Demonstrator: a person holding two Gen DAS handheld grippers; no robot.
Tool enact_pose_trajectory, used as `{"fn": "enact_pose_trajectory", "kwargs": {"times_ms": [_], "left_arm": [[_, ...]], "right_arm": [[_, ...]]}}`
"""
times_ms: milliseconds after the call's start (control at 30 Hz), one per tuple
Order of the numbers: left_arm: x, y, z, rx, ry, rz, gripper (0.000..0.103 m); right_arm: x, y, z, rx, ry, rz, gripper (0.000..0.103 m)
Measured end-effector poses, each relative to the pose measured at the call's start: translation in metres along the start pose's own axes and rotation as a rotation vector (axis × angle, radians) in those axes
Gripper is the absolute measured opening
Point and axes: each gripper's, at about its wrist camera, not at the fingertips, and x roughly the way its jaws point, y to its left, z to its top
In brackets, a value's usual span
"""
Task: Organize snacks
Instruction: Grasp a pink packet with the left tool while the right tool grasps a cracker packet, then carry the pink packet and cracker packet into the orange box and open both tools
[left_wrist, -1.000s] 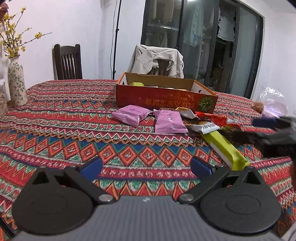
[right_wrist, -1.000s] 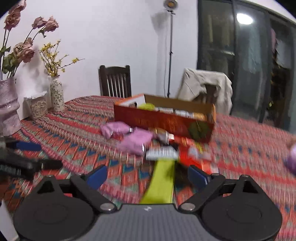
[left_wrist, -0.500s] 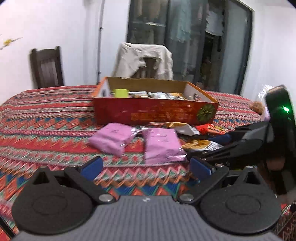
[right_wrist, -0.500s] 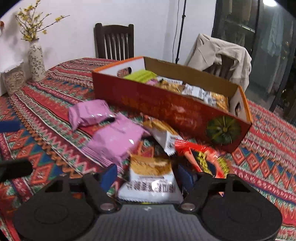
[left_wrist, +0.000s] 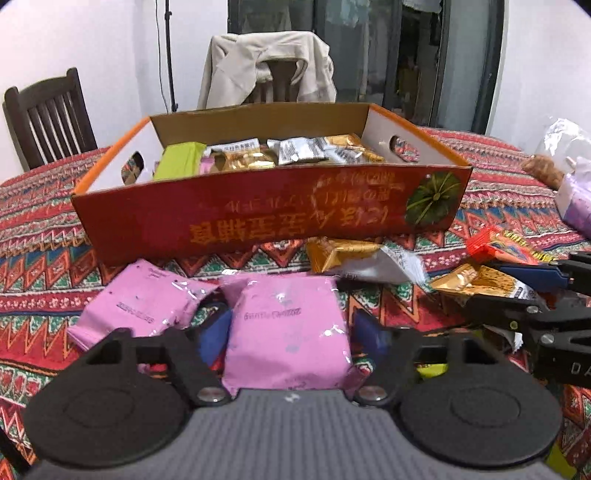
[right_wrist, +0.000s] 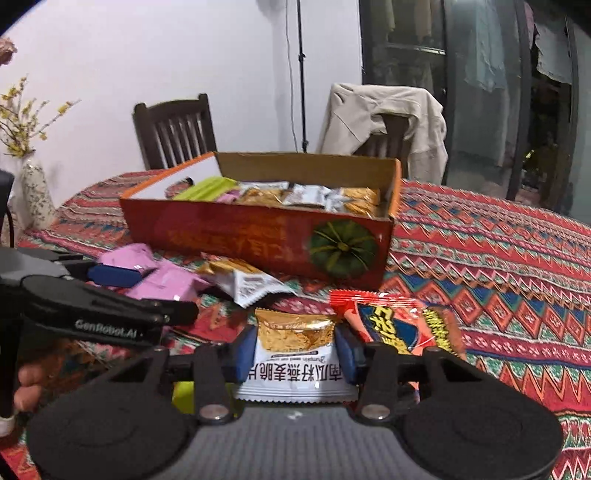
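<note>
An open red cardboard box (left_wrist: 258, 221) holding several snack packets stands on the patterned tablecloth. In front of it lie loose snacks. My left gripper (left_wrist: 291, 325) has its jaws closing on a pink packet (left_wrist: 288, 343), blue pads against both sides. A second pink packet (left_wrist: 140, 306) lies just to its left. My right gripper (right_wrist: 295, 350) has its jaws closing on a gold and white packet (right_wrist: 295, 354), pads pressing its sides. A red packet (right_wrist: 399, 325) lies right beside it, and another gold and white packet (right_wrist: 247, 280) lies nearer the box.
A green bar (right_wrist: 183, 398) pokes out under the right gripper. Two chairs stand behind the table, one draped with a beige jacket (left_wrist: 266, 66). A vase (right_wrist: 35, 195) with yellow twigs is far left, a clear plastic bag (left_wrist: 569, 147) far right.
Both grippers came forward and down to the loose snacks before the box. Their wide jaws drew in, the left around a pink packet, the right around a gold and white one.
</note>
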Motion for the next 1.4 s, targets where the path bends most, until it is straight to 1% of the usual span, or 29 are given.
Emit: {"fn": "enact_pose_trajectory", "kwargs": {"times_ms": [67,133,200,300,400,467,567,633,700,800,900,1000,1100,1267,1400], "left_arm": [[-0.003,-0.002,-0.001,0.016,0.001,-0.002,0.062],[-0.010,0.000,-0.003,-0.005,0.011,-0.023,0.062],[-0.022,0.002,-0.007,-0.018,0.000,-0.021,0.062],[-0.047,0.004,-0.018,-0.038,-0.032,-0.013,0.062],[-0.076,0.010,-0.031,-0.083,-0.054,-0.017,0.062],[-0.099,0.015,-0.042,-0.104,-0.076,-0.017,0.062],[-0.130,0.022,-0.056,-0.135,-0.109,-0.002,0.062],[-0.152,0.028,-0.064,-0.153,-0.127,-0.001,0.062],[-0.173,0.031,-0.073,-0.163,-0.147,0.013,0.062],[-0.196,0.036,-0.088,-0.179,-0.163,0.023,0.062],[-0.209,0.036,-0.101,-0.193,-0.160,0.009,0.062],[-0.216,0.034,-0.113,-0.202,-0.150,-0.008,0.062],[-0.220,0.031,-0.122,-0.200,-0.141,-0.025,0.062],[-0.225,0.024,-0.127,-0.190,-0.146,-0.046,0.062],[-0.225,0.025,-0.125,-0.187,-0.151,-0.044,0.062]], "right_arm": [[0.003,0.000,-0.002,-0.010,0.013,-0.014,0.045],[0.009,0.000,-0.005,-0.015,0.030,-0.027,0.046],[0.013,0.001,-0.007,-0.023,0.040,-0.046,0.047],[0.016,-0.002,-0.007,-0.013,0.040,-0.048,0.048],[0.016,-0.003,-0.008,-0.007,0.034,-0.041,0.049],[0.016,-0.002,-0.009,-0.013,0.030,-0.035,0.043],[0.012,-0.001,-0.007,-0.018,0.020,-0.026,0.040],[0.002,0.004,-0.003,-0.019,-0.017,-0.028,0.040],[-0.020,0.014,0.003,-0.020,-0.079,-0.026,0.040],[-0.057,0.032,-0.001,-0.006,-0.144,0.047,0.040],[-0.094,0.055,-0.015,-0.020,-0.176,0.095,0.040],[-0.121,0.074,-0.035,-0.018,-0.169,0.126,0.040],[-0.137,0.087,-0.056,-0.028,-0.134,0.125,0.040],[-0.147,0.093,-0.083,-0.019,-0.089,0.107,0.040],[-0.147,0.088,-0.088,-0.011,-0.084,0.089,0.040]]}}
